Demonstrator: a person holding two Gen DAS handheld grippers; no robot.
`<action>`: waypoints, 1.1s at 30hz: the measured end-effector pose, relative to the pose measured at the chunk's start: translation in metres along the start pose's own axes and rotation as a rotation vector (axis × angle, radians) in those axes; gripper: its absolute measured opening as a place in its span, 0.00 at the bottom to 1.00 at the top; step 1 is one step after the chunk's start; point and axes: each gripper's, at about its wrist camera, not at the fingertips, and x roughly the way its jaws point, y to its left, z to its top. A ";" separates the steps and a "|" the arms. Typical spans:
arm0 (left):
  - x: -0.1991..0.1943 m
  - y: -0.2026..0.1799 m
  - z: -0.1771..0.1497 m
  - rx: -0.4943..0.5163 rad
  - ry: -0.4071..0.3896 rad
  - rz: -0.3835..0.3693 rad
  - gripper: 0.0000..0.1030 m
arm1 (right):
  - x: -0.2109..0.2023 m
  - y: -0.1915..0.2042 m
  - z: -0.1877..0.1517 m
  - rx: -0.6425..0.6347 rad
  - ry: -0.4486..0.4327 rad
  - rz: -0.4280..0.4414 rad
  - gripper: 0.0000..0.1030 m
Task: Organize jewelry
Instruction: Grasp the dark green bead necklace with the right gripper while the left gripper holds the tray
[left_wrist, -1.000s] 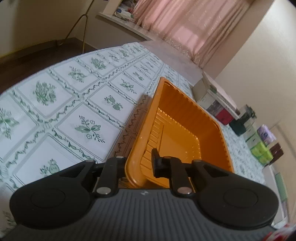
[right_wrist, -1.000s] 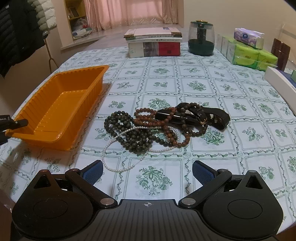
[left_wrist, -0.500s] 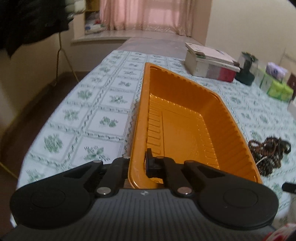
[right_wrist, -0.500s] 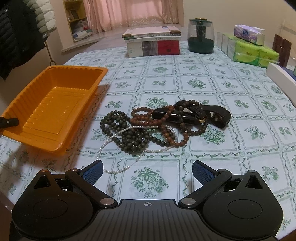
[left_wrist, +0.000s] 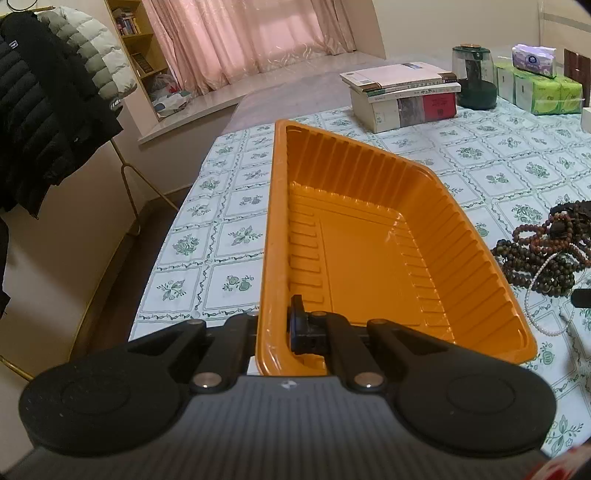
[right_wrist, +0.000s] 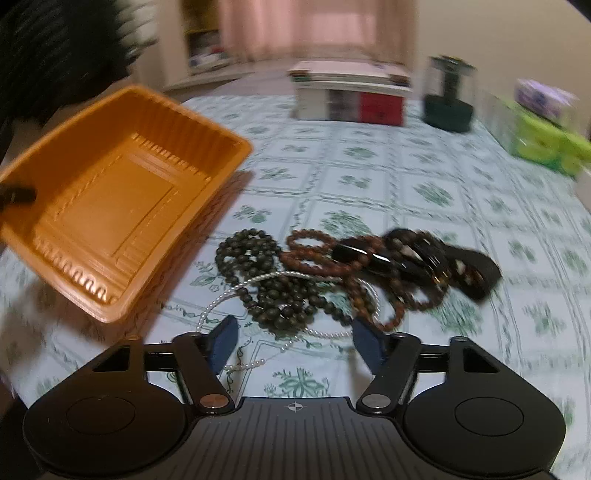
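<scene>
My left gripper (left_wrist: 275, 332) is shut on the near rim of an empty orange tray (left_wrist: 369, 251), which it holds tilted above the table; the tray also shows in the right wrist view (right_wrist: 110, 206). A heap of jewelry lies on the tablecloth: dark green beads (right_wrist: 273, 280), brown bead bracelets (right_wrist: 317, 254), a white pearl string (right_wrist: 229, 299) and black pieces (right_wrist: 443, 258). The heap also shows at the right in the left wrist view (left_wrist: 546, 254). My right gripper (right_wrist: 295, 339) is open, its fingers low over the near edge of the heap, around the pearl string.
A stack of books (right_wrist: 351, 96), a dark green jar (right_wrist: 448, 99) and green tissue packs (right_wrist: 546, 140) stand at the far side of the table. A coat rack with jackets (left_wrist: 48, 110) stands off the table's left edge (left_wrist: 162, 251).
The left gripper has swung the tray round and lifted it closer to the heap. The right gripper has moved forward and down to the jewelry, and its fingers have narrowed.
</scene>
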 end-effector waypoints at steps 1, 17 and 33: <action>0.001 0.000 0.001 -0.001 0.001 0.000 0.03 | 0.004 0.002 0.001 -0.039 0.008 0.004 0.56; -0.003 -0.002 0.005 0.002 -0.003 -0.003 0.03 | 0.020 0.025 0.006 -0.469 0.035 -0.039 0.06; -0.003 0.000 0.003 0.009 -0.016 -0.010 0.03 | -0.100 0.022 0.099 -0.514 -0.187 -0.074 0.06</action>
